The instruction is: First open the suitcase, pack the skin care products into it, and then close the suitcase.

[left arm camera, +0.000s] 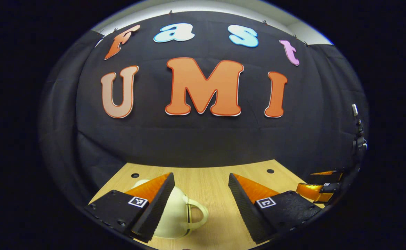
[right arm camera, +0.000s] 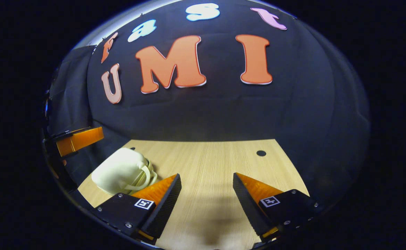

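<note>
Small cream suitcase [left arm camera: 175, 211] on the wooden table [left arm camera: 209, 184], lid down, handle [left arm camera: 197, 215] toward the table's middle — shut, as far as the lid seam can be read, partly hidden behind a finger. Left gripper [left arm camera: 201, 201] just above and beside the suitcase, jaws spread wide, holding nothing. Right gripper [right arm camera: 206, 205] off to the suitcase's handle side, over bare wood, equally wide and empty. No skin care products near the suitcase. Fits either a case yet to be packed or one packed and closed — hard to call.
</note>
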